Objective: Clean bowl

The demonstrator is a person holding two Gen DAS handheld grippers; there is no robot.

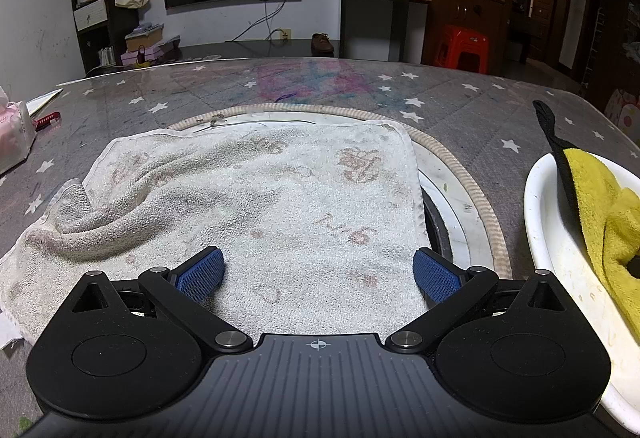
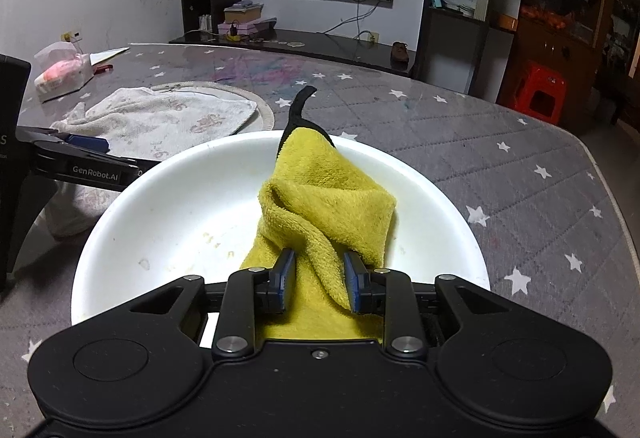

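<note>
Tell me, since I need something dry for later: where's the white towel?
The white towel lies flat under the open left gripper, left of the white bowl.

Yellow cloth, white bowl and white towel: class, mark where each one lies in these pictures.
yellow cloth (image 2: 320, 194), right wrist view, on its folded middle.
white bowl (image 2: 168, 206), right wrist view, on its bare inner wall.
white towel (image 1: 280, 198), left wrist view, on its flat middle.

The white bowl (image 2: 168, 206) fills the middle of the right wrist frame, upright on the table, with small yellowish stains on its inner wall. A crumpled yellow cloth (image 2: 324, 206) with a black edge lies inside, reaching over the far rim.
</note>
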